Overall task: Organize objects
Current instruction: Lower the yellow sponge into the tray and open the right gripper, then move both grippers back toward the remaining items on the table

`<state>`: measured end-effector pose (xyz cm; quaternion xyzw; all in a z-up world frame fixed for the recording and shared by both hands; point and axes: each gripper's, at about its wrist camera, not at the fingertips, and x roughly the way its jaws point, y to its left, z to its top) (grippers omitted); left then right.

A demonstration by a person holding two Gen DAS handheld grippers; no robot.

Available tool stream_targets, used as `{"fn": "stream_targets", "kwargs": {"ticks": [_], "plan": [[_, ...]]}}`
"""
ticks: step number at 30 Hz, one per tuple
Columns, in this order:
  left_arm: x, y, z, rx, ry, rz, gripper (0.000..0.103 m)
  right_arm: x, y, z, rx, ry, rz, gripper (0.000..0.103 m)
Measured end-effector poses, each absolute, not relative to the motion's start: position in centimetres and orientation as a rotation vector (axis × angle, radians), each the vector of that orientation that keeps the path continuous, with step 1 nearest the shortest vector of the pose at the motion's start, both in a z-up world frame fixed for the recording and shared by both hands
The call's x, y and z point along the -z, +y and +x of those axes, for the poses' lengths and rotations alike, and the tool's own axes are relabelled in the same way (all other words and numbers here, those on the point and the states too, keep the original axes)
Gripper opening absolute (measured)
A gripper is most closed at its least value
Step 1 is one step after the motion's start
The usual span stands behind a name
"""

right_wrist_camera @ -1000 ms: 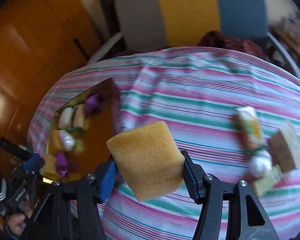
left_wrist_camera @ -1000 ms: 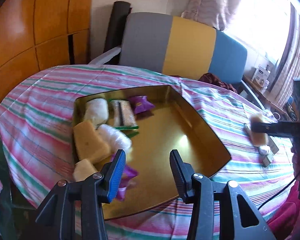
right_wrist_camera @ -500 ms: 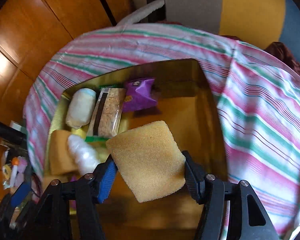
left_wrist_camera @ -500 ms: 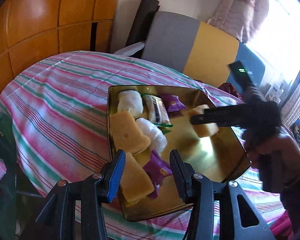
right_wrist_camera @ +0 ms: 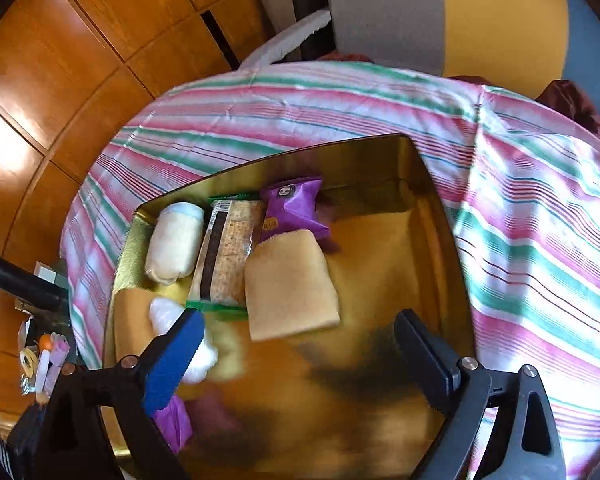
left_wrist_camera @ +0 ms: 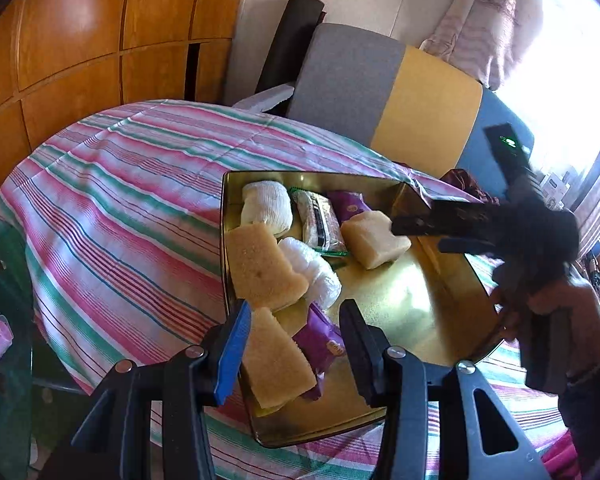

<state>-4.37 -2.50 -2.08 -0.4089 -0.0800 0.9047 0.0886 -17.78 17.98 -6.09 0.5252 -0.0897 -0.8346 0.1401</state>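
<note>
Covering the round worktop (left_wrist_camera: 112, 200) is a striped cloth in pink, green and white, and on it sits a large golden tray (right_wrist_camera: 432, 264) that reaches to the worktop's near edge. Behind the worktop stands a chair (left_wrist_camera: 384, 92) with grey, yellow and blue panels.

Inside the tray the things are gathered along its left side. The just placed sponge (right_wrist_camera: 290, 286) lies flat on the tray floor, a little left of the tray's centre; its long axis runs from the near edge toward the far edge, and its far end touches a purple snack packet (right_wrist_camera: 294, 208). Just left of this sponge lies a cracker packet (right_wrist_camera: 226, 256), pointing the same way, and left of that a white roll (right_wrist_camera: 176, 242) near the far left corner. In the left wrist view two more sponges, a bigger sponge (left_wrist_camera: 260, 266) and a near sponge (left_wrist_camera: 278, 358), lie along the left edge, with a white wrapped bundle (left_wrist_camera: 314, 266) and a second purple packet (left_wrist_camera: 322, 342) beside them.

The right claw (right_wrist_camera: 300, 360) is spread wide and holds nothing; it hangs over the tray floor, and the sponge lies just beyond its tips. The left claw (left_wrist_camera: 294, 344) is also spread, empty, above the near left corner of the tray.
</note>
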Motion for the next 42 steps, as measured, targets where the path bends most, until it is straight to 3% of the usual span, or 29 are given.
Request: {"fn": "stream_targets", "kwargs": {"ticks": [23,42], "plan": [[-0.2,3.0,-1.3,-2.644,-0.032,-1.118,0.046,2.3,26.9,-5.1,2.666,-0.165,1.344,0.102],[0.0,9.4,-0.5,-2.523,0.158,-1.101,0.046,0.4,48.2,1.8,3.163,-0.482,1.360,0.103]]}}
